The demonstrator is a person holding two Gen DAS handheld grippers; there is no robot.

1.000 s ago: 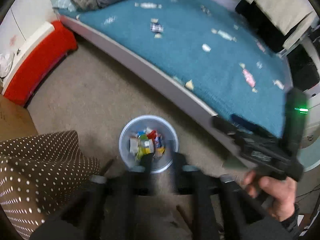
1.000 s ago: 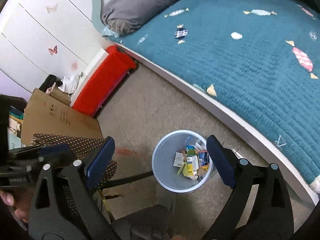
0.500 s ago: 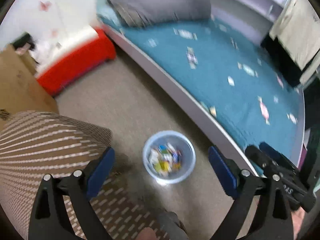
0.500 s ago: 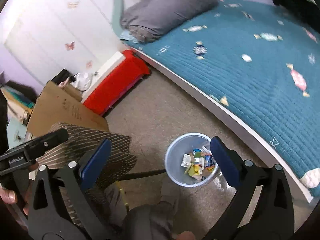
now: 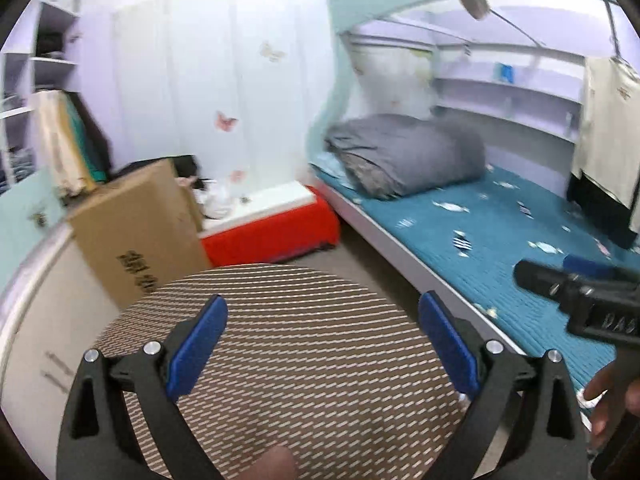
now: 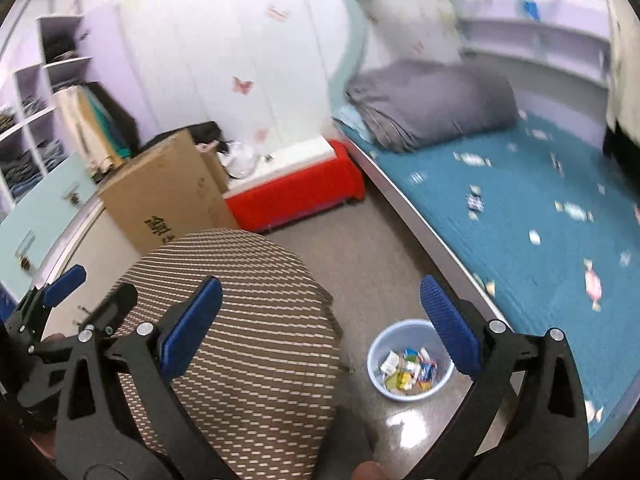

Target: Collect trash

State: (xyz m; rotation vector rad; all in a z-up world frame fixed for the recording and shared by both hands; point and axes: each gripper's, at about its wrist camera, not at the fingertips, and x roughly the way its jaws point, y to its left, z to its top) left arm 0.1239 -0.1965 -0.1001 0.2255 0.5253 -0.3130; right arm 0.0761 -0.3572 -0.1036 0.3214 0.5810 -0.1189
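With both the left gripper (image 5: 322,344) and right gripper (image 6: 320,326) spread and empty, you risk tipping the pale blue round plastic bin (image 6: 410,360), which holds the wrappers beside the teal bed (image 6: 520,216).

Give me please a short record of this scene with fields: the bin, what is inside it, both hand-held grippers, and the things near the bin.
bin: light blue trash bin, upright on the floor, seen only in the right wrist view
contents: several small wrappers and packets
left hand-held gripper: open, holds nothing, above the round patterned seat
right hand-held gripper: open, holds nothing
beside the bin: bed with teal cover on one side, patterned seat on the other
further back: red box, cardboard box
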